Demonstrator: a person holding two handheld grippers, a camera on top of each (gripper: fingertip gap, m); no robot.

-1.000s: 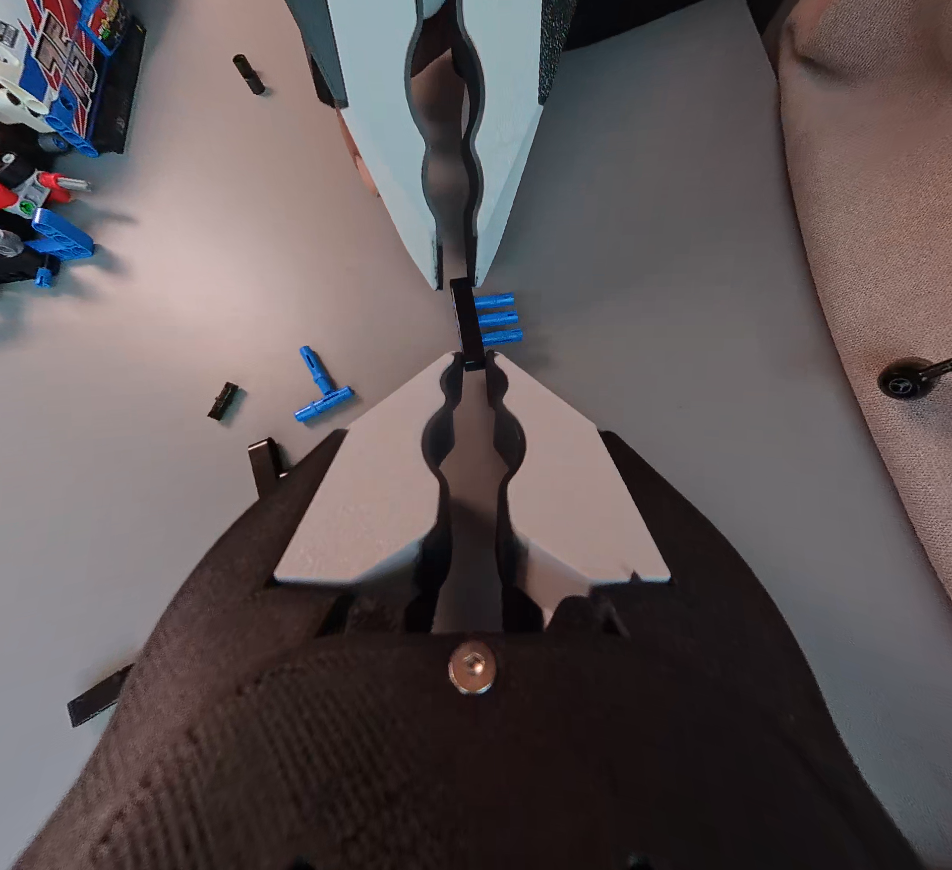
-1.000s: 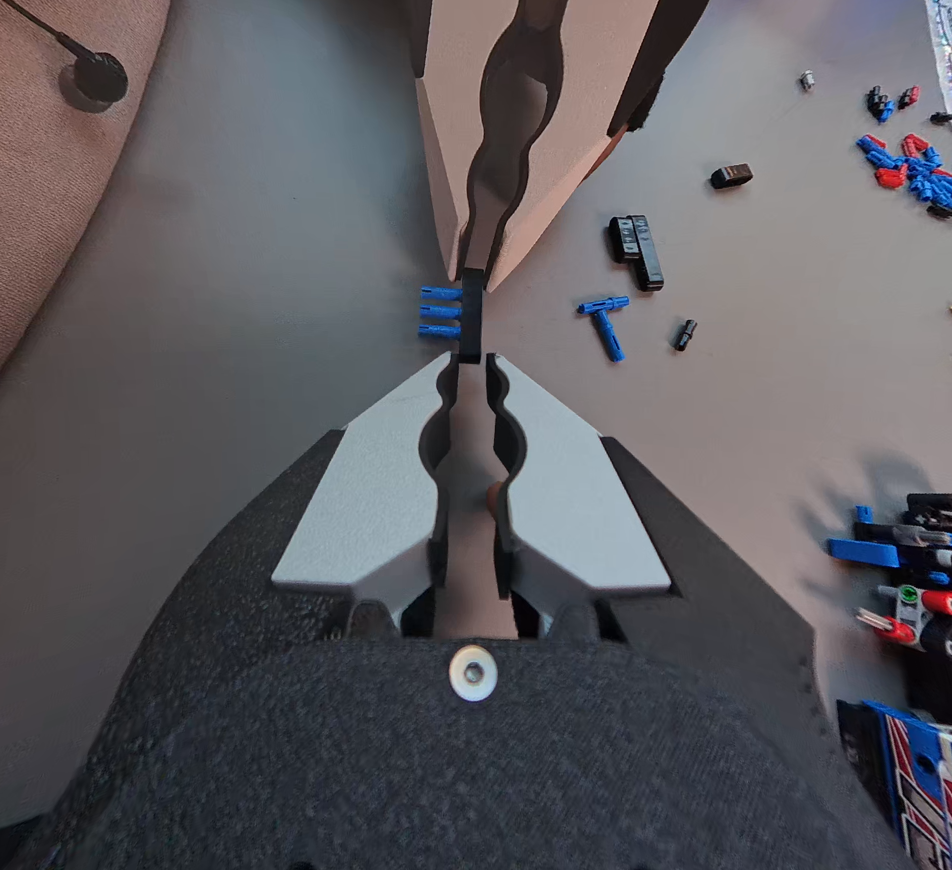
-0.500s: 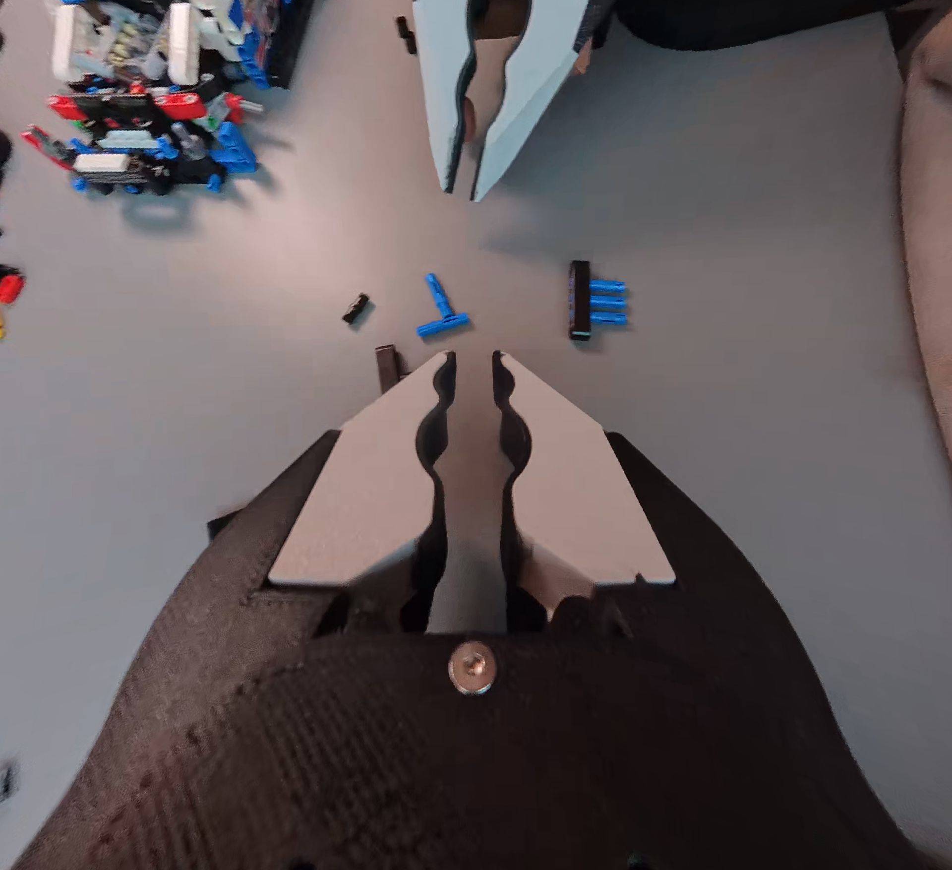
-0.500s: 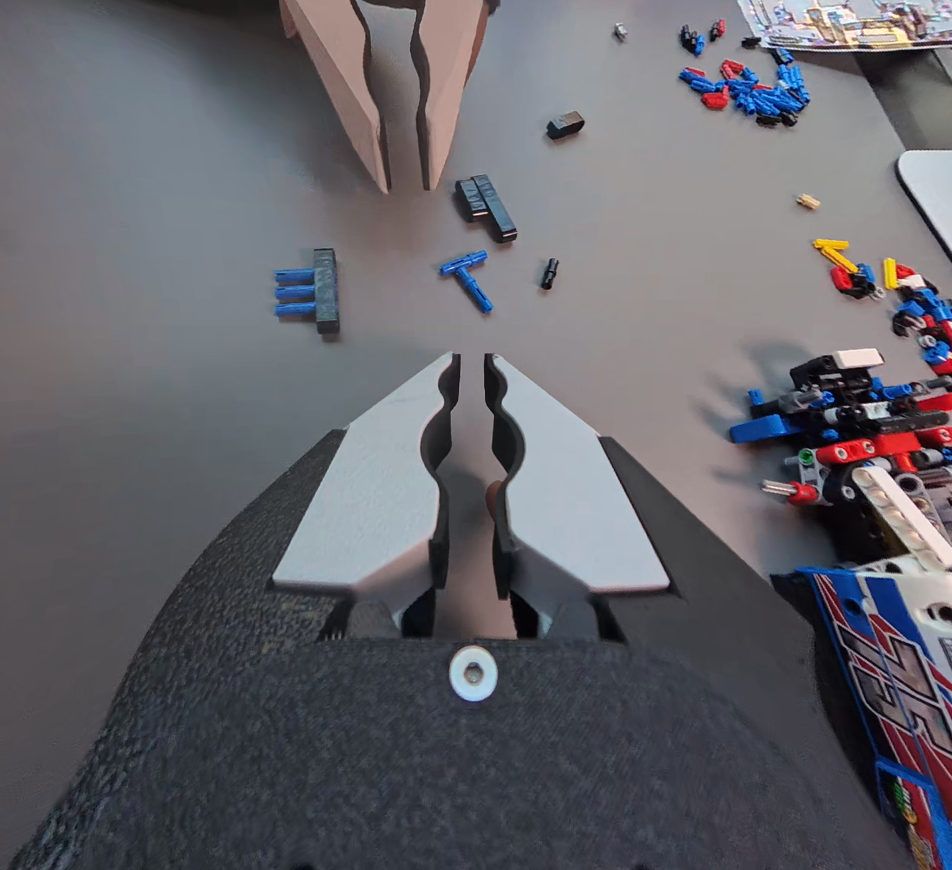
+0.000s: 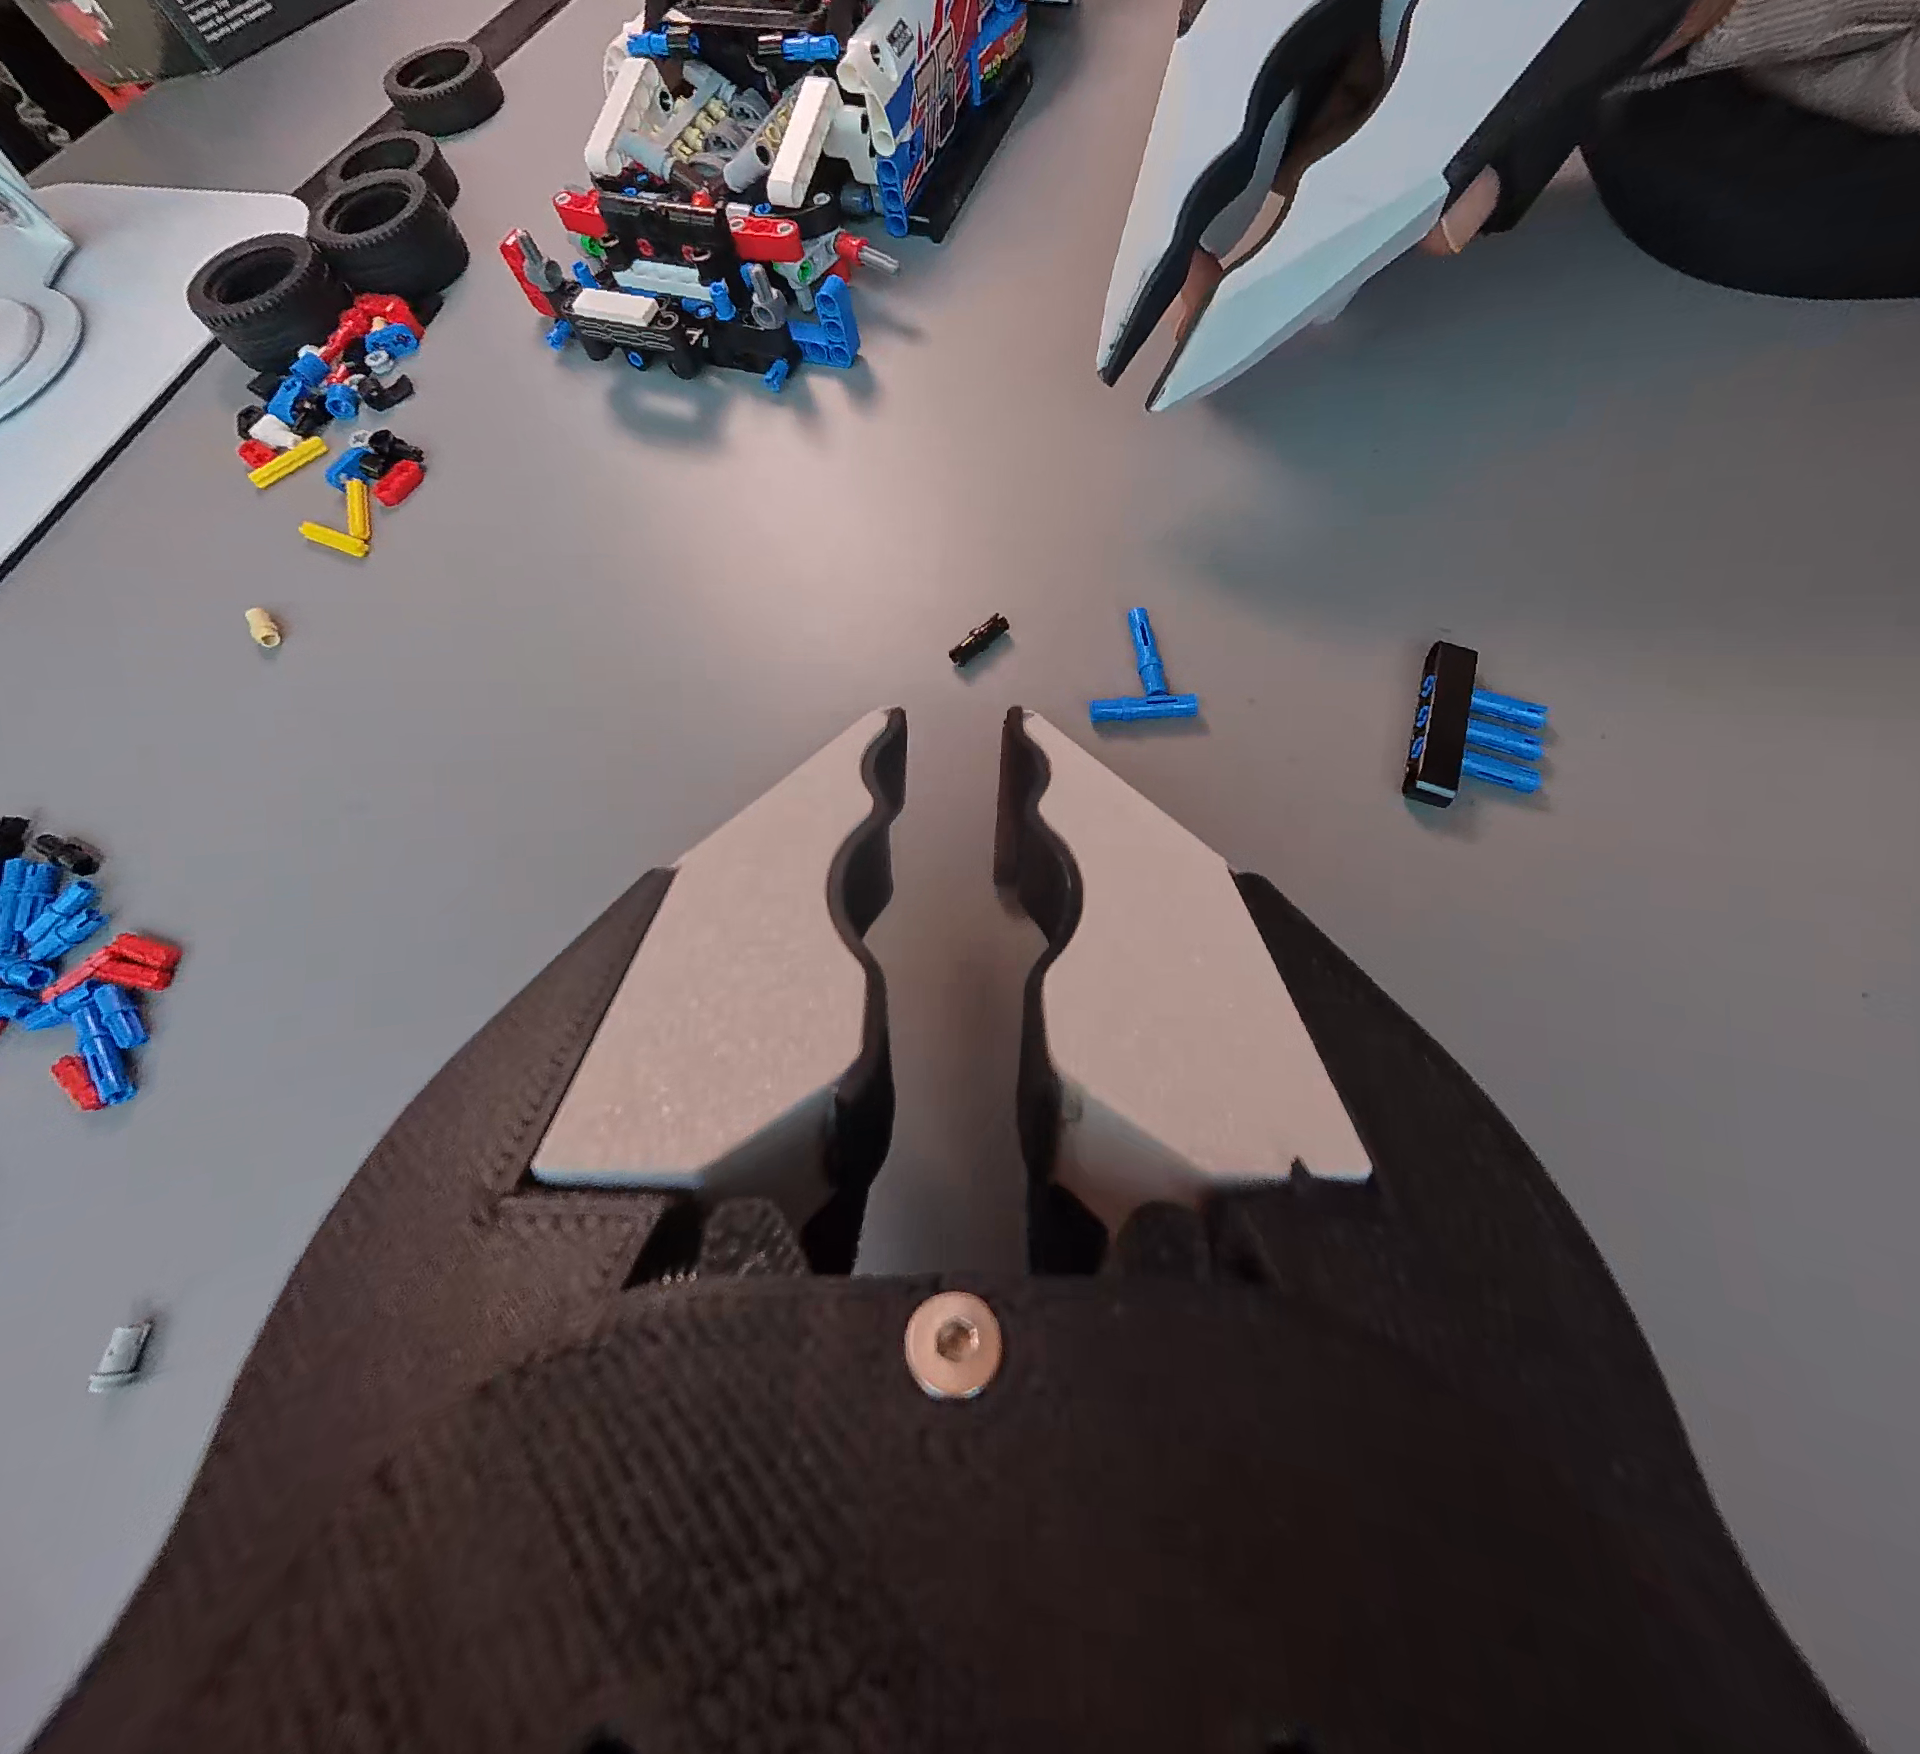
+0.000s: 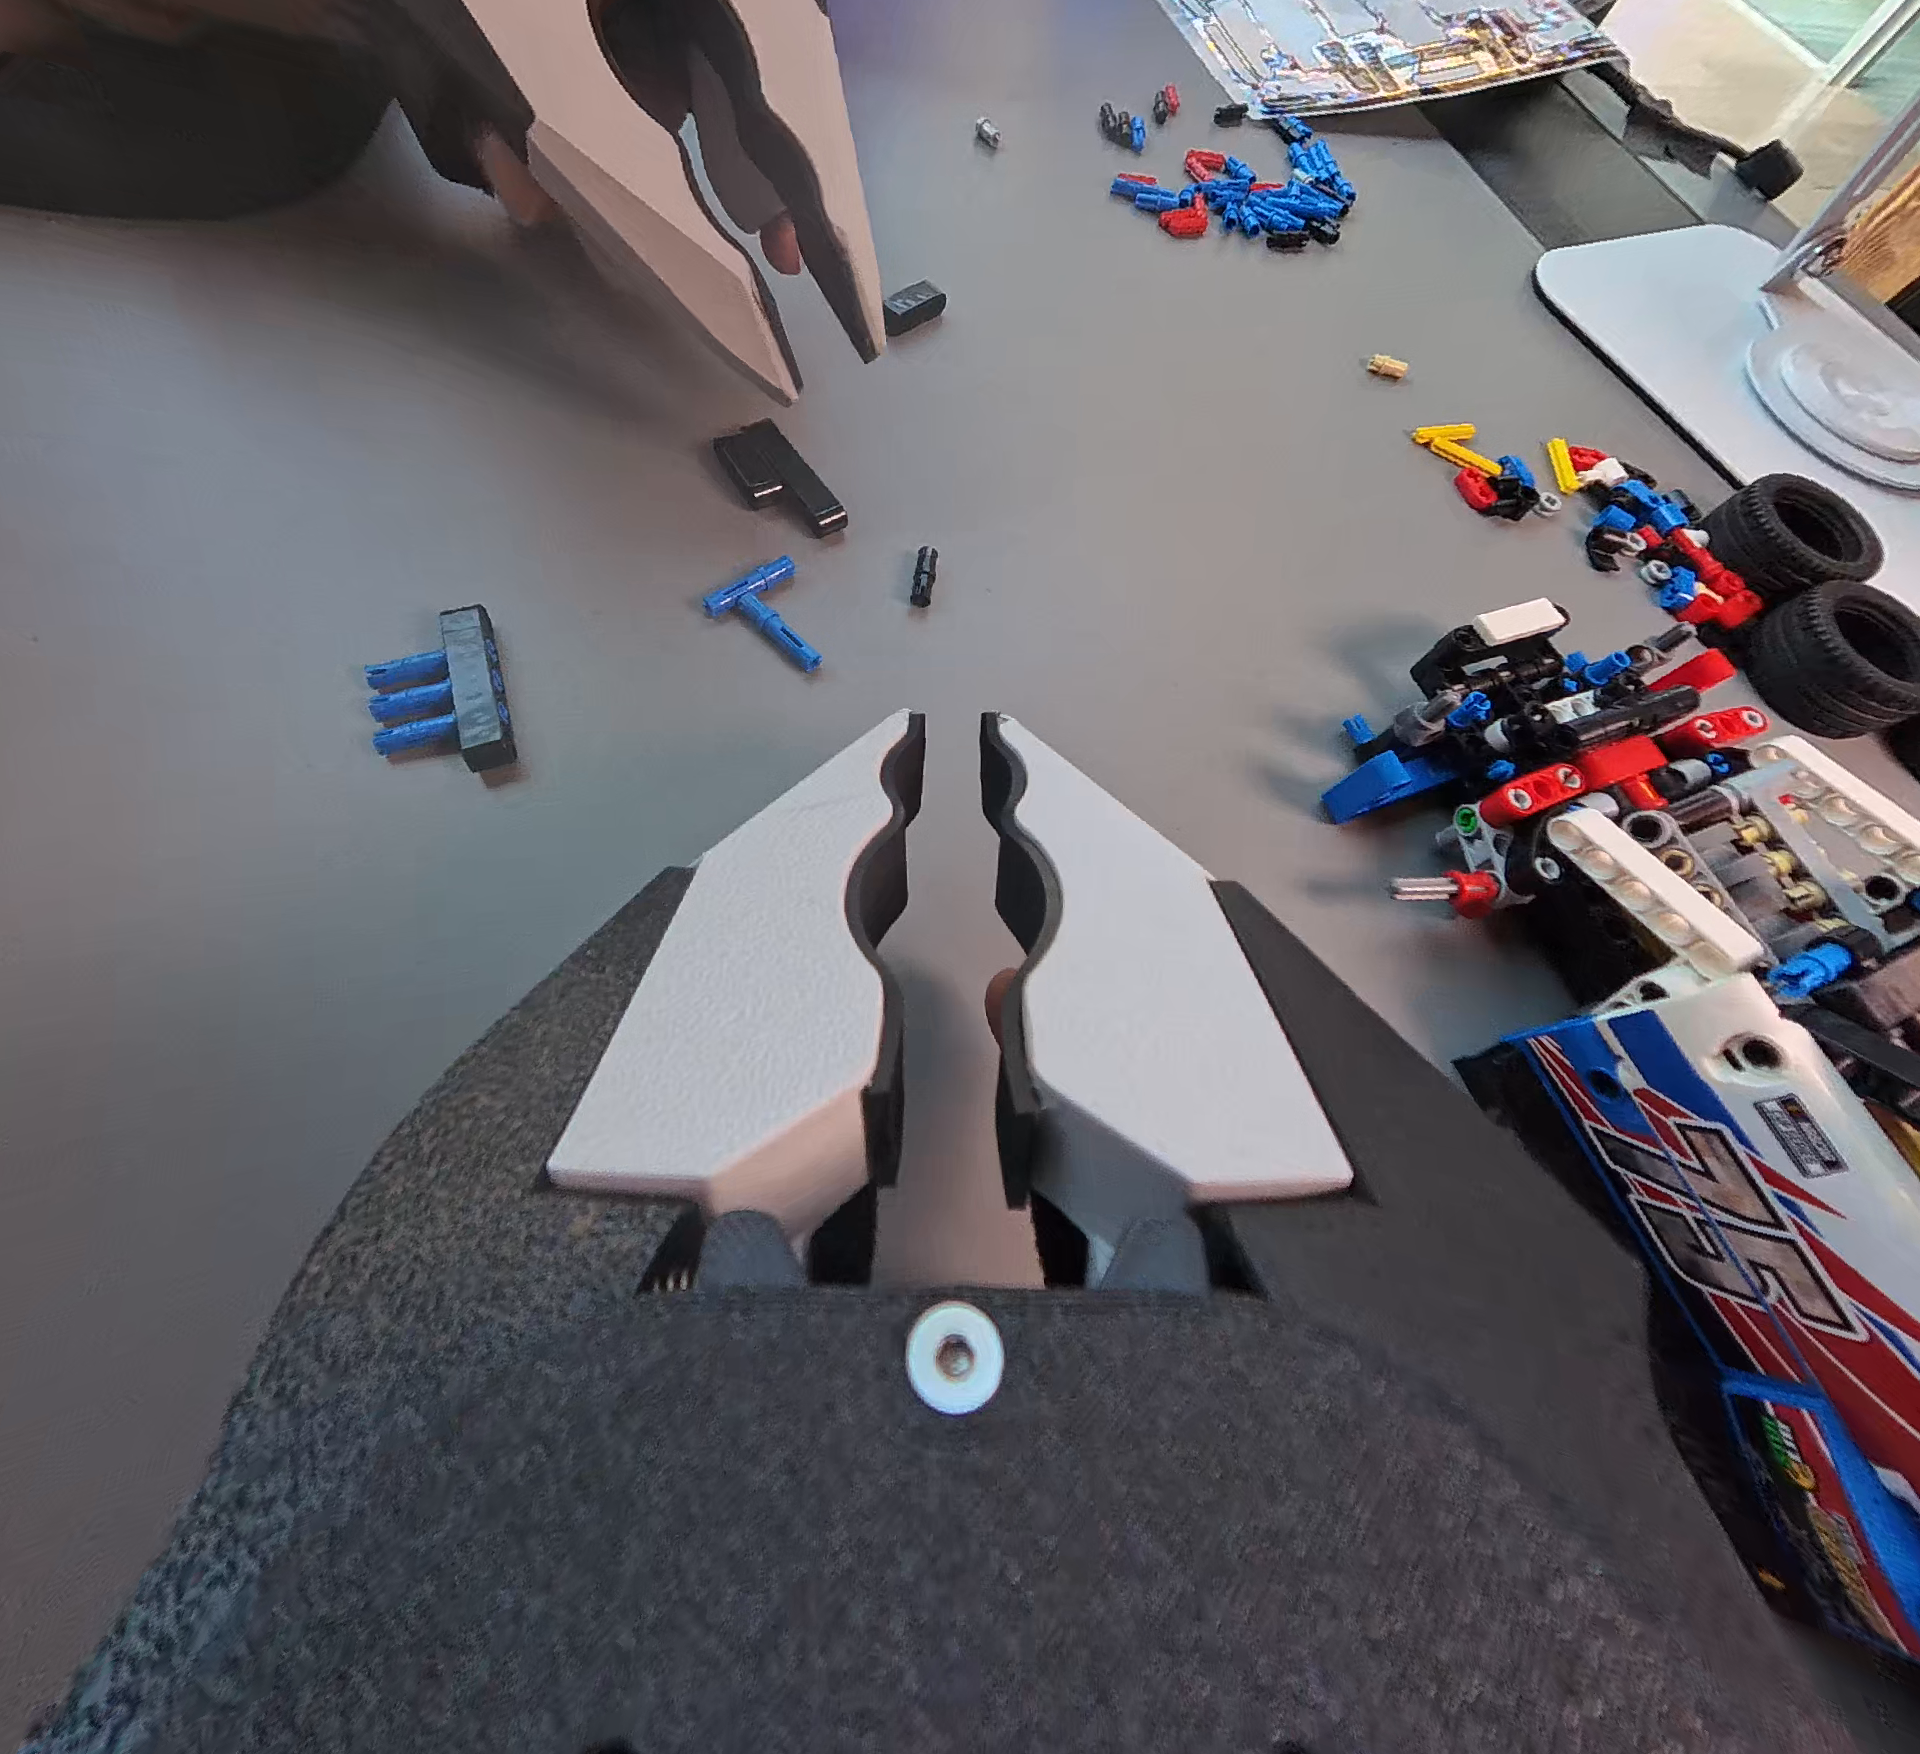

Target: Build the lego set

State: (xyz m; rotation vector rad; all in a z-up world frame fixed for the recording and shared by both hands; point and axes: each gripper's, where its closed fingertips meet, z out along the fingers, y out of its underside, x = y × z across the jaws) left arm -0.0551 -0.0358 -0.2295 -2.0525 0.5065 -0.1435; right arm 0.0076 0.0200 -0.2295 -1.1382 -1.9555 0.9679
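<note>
Lego pieces lie all over my grey bench [image 5: 727, 561]. The part I have been working on, a short black beam with three blue pins [image 5: 1455, 733], rests flat on the bench to the right of my left gripper [image 5: 954, 715] and, in the right wrist view, to the left of my right gripper [image 6: 952, 717]. Neither gripper touches it. Both stand released, each with a narrow gap between its fingertips and nothing held.

Between the two grippers sit a blue T-shaped connector [image 5: 1143, 686] and a small black pin [image 5: 980, 638], both apart from the beam. In the right wrist view a pair of black beams [image 6: 779, 478] lies just in front of the left gripper's tips, with another small black piece [image 6: 914, 307] beside them. The half-built car [image 5: 810, 115] stands farther off, with black tyres [image 5: 364, 229] and a scatter of blue, red and yellow bits [image 5: 332, 426] near it. A second heap of blue and red pins [image 6: 1247, 192] lies by the instruction sheet [image 6: 1371, 21]. Nothing blocks the way to the beam.

A second ago both grippers pinched that beam end to end above the bench; since then it has been set down and both have drawn back and opened.

The beam's long axis runs roughly along my left gripper's line of sight, and its three pins point sideways, away from both grippers.
</note>
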